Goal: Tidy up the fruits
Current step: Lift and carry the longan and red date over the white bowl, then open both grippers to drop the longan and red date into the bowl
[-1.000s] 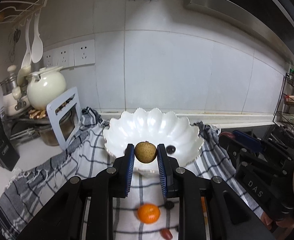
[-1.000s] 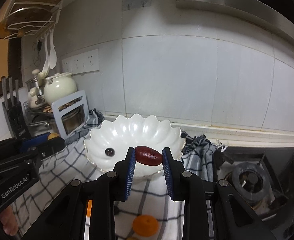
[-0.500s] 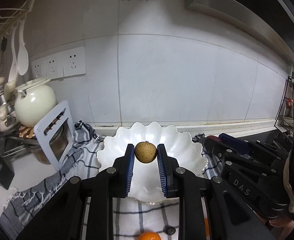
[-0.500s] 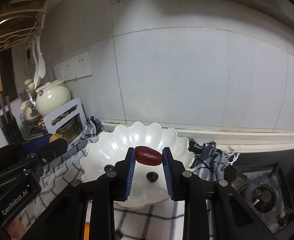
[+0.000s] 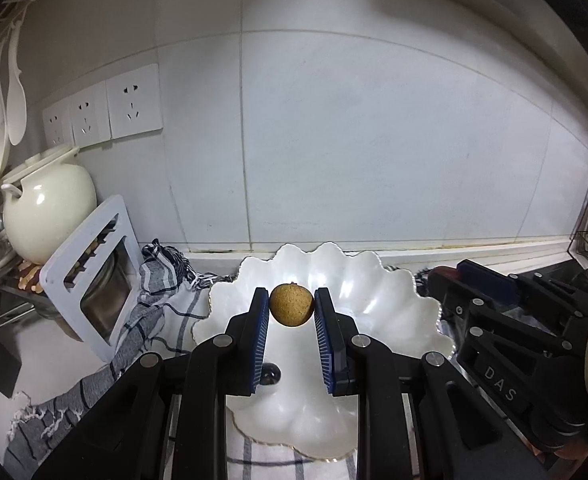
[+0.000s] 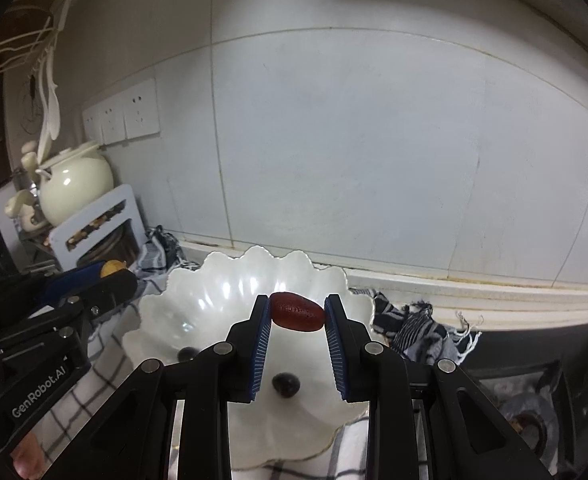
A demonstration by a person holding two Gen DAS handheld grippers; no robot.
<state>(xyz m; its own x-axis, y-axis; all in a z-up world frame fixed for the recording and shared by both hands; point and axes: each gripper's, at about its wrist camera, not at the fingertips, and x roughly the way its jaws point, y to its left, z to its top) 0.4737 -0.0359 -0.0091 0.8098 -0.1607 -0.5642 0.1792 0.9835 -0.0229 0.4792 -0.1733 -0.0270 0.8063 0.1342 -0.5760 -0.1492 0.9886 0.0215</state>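
Observation:
My left gripper (image 5: pixel 292 304) is shut on a round brown fruit (image 5: pixel 291 304) and holds it over the white scalloped bowl (image 5: pixel 389 292). My right gripper (image 6: pixel 297 312) is shut on a dark red oval fruit (image 6: pixel 297 312), also over the bowl (image 6: pixel 222 300). Two small dark round fruits (image 6: pixel 286 384) (image 6: pixel 186 353) lie in the bowl; one shows in the left wrist view (image 5: pixel 270 374). The right gripper shows at the right of the left wrist view (image 5: pixel 493 320); the left gripper shows at the left of the right wrist view (image 6: pixel 54 320).
The bowl sits on a checked cloth (image 5: pixel 166 304). A cream pot (image 5: pixel 46 200) and a white rack (image 5: pixel 90 272) stand at the left. The tiled wall (image 5: pixel 333 140) is close behind. A gas burner (image 6: pixel 525 416) is at the right.
Both grippers moved forward and lower over the bowl, each keeping its fruit. The orange fruit on the cloth has dropped out of view.

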